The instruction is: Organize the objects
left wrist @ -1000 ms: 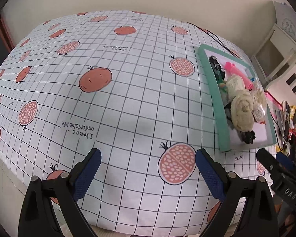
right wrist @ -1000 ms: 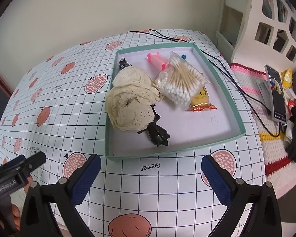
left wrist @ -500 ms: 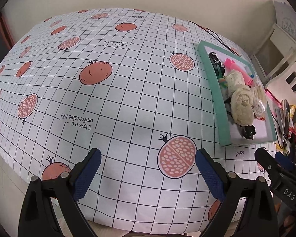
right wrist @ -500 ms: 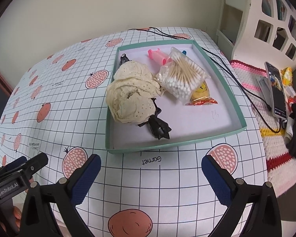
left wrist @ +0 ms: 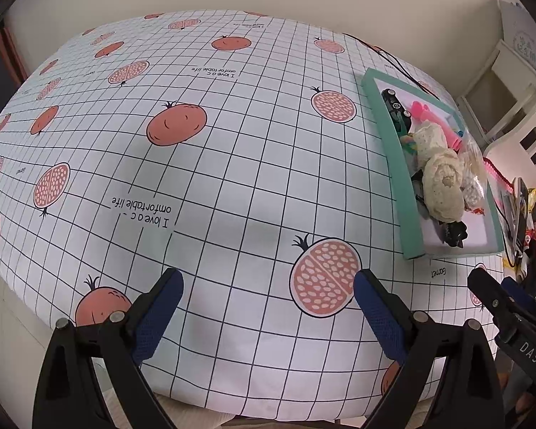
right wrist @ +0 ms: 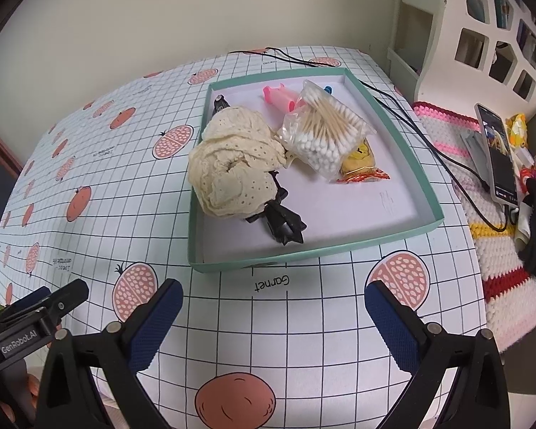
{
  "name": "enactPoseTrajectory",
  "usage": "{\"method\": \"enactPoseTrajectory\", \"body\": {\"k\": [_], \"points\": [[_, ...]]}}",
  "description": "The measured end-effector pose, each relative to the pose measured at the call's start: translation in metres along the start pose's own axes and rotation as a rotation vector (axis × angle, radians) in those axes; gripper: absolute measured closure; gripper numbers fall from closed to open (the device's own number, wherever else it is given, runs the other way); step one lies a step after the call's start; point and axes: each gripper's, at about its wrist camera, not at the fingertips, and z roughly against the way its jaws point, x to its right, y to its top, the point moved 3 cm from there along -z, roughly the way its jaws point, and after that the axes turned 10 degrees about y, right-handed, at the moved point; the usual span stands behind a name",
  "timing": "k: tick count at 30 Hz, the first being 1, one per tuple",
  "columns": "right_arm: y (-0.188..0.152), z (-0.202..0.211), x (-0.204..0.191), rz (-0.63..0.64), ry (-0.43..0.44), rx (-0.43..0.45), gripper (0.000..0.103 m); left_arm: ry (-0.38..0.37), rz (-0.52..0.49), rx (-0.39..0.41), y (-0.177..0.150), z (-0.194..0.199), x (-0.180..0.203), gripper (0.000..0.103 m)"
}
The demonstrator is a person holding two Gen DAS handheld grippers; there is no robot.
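A teal tray (right wrist: 427,186) (left wrist: 387,150) sits on the pomegranate-print tablecloth and holds a rolled cream lace cloth (right wrist: 232,168) (left wrist: 441,186), a bag of cotton swabs (right wrist: 327,130), a yellow snack packet (right wrist: 361,161), a pink toy (right wrist: 278,96) and a black clip (right wrist: 284,223). My right gripper (right wrist: 273,304) is open, low over the cloth just in front of the tray. My left gripper (left wrist: 268,293) is open over bare tablecloth, with the tray off to its right. Neither holds anything.
A black cable (right wrist: 407,121) runs along the tray's right side to a phone (right wrist: 496,152) on a crocheted mat (right wrist: 482,214). A white shelf unit (right wrist: 489,35) stands at the right. The wall runs behind the table.
Both grippers have drawn back toward the table's near edge, so the tray sits slightly farther off in both views. Both stayed open and empty.
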Motion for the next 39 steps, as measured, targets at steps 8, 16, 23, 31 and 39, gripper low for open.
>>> {"method": "enactPoseTrajectory", "body": {"k": [8, 16, 23, 31, 39], "points": [[-0.0008, 0.0028, 0.0003, -0.001, -0.007, 0.007, 0.000, -0.002, -0.001, -0.012, -0.0017, -0.0025, -0.0012, 0.007], [-0.0003, 0.0032, -0.0027, 0.012, -0.018, 0.010, 0.000, -0.005, 0.005, -0.030, -0.0026, -0.0052, 0.0000, 0.007], [-0.0006, 0.0041, -0.0042, 0.017, -0.018, 0.013, 0.000, -0.007, 0.004, -0.039, -0.0032, -0.0062, -0.0007, 0.007], [-0.0007, 0.0041, -0.0056, 0.019, -0.017, 0.014, 0.000, -0.007, 0.006, -0.047, -0.0034, -0.0075, -0.0014, 0.007], [-0.0013, 0.0046, -0.0061, 0.020, -0.017, 0.014, 0.000, -0.006, 0.008, -0.044, -0.0037, -0.0068, 0.0002, 0.007]]}}
